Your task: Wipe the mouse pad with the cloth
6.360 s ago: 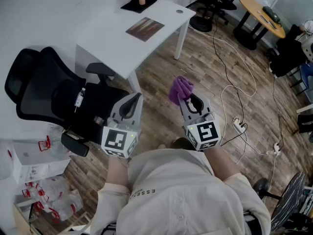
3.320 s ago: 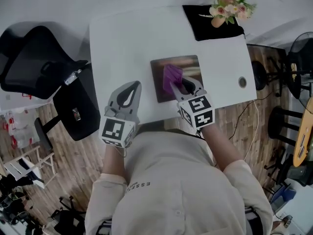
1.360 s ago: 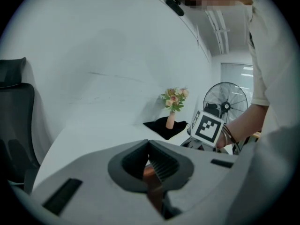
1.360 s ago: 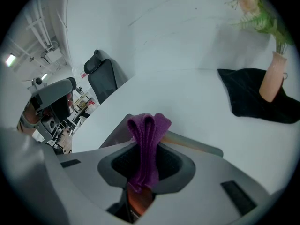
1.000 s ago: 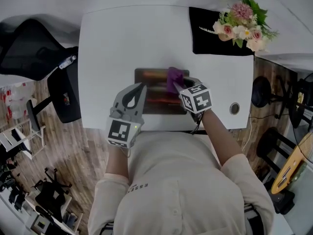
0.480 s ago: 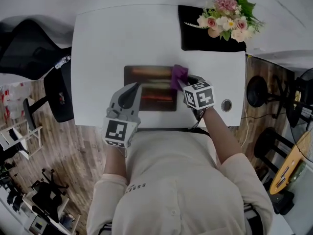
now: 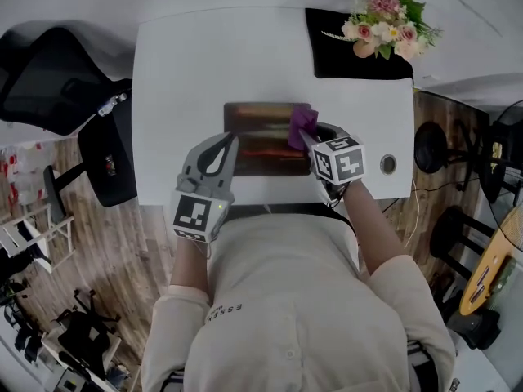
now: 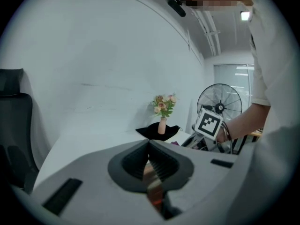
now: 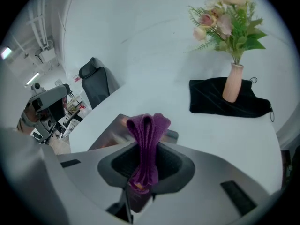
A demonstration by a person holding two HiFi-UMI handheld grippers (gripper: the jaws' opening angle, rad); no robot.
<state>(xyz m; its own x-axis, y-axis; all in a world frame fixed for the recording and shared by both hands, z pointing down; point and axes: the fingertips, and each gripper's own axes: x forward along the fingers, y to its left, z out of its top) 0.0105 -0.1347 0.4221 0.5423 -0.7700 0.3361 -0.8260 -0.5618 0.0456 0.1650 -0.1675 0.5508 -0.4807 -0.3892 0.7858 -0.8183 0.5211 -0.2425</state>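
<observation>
The mouse pad (image 7: pixel 260 135), a dark brownish rectangle, lies flat on the white table (image 7: pixel 188 64), close to the near edge and right in front of the person. The right gripper (image 9: pixel 146 149) has its 2 jaws pinched on the purple cloth (image 9: pixel 149 125), which stands up out of them in a folded bunch. From the head view, that cloth (image 7: pixel 301 123) sits at the right end of the pad, with the right gripper (image 7: pixel 314 140) angled in from the near right. The left gripper (image 8: pixel 149 144) has its jaws pressed together with nothing between them. In the head view the left gripper (image 7: pixel 230 140) points at the pad's left part, near its front edge; whether it touches the pad cannot be told. At the far right corner of the table a vase of flowers (image 7: pixel 384 23) stands on a black mat (image 7: pixel 343 60). A black office chair (image 7: pixel 49 76) stands off the table's left side.
</observation>
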